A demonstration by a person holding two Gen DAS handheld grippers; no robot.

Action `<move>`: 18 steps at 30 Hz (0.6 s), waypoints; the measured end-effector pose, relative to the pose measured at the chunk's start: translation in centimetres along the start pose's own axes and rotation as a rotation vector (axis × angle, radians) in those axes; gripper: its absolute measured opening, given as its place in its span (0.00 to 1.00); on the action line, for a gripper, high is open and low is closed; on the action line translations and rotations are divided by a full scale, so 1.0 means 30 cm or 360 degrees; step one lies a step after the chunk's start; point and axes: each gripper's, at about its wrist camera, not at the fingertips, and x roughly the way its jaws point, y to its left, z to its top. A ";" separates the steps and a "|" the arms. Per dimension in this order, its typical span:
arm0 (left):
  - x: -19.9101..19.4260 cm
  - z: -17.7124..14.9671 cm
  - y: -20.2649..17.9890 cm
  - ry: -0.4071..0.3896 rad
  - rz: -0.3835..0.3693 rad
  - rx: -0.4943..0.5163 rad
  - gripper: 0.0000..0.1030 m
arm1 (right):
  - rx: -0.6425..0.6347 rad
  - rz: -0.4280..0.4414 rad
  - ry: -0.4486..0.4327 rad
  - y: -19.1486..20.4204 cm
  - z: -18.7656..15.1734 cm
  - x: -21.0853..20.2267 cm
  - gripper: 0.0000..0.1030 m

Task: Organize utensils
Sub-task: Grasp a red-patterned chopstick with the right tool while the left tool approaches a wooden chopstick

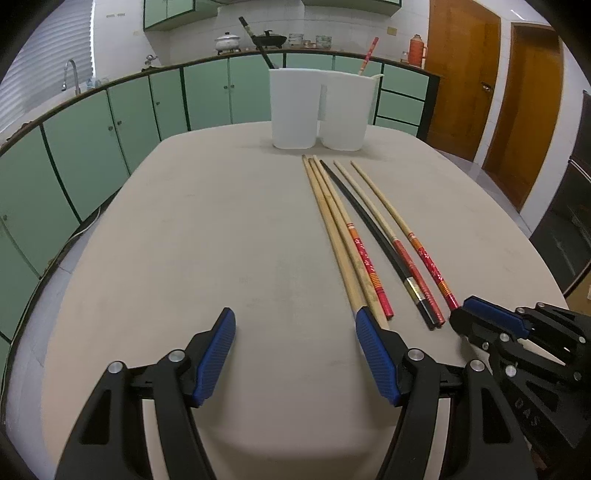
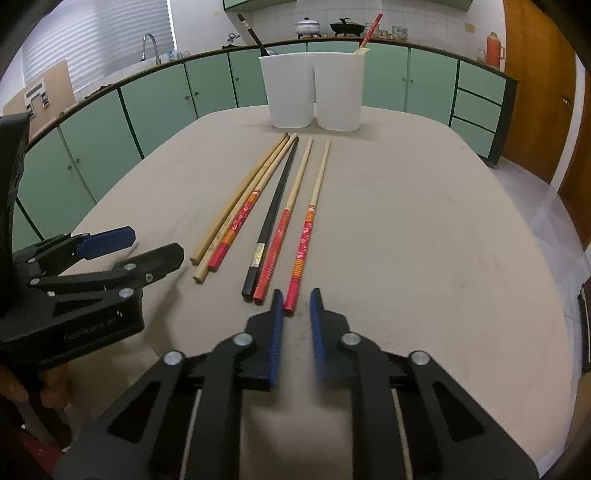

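Several chopsticks lie side by side on the beige table (image 1: 184, 240): plain wooden ones (image 2: 236, 199), red-patterned ones (image 2: 303, 236) and a black one (image 2: 273, 206). A white two-compartment holder (image 2: 312, 92) stands at the far end, with a black utensil (image 2: 251, 33) in its left cup and a red chopstick (image 2: 371, 27) in its right. My right gripper (image 2: 295, 295) is partly open, its tips either side of the butt end of the rightmost red chopstick. My left gripper (image 1: 295, 325) is wide open and empty, left of the chopsticks; its right finger (image 1: 373, 347) lies over a wooden chopstick's end.
Green kitchen cabinets (image 1: 110, 122) with a sink tap (image 1: 72, 74) and pots (image 1: 227, 40) run along the far wall. Wooden doors (image 1: 461, 74) stand at right. The table's edge falls away on the left and right.
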 end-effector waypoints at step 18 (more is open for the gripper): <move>0.044 0.023 -0.046 0.0035 0.0010 0.0007 0.64 | 0.0110 -0.0006 -0.0009 -0.060 0.000 -0.008 0.05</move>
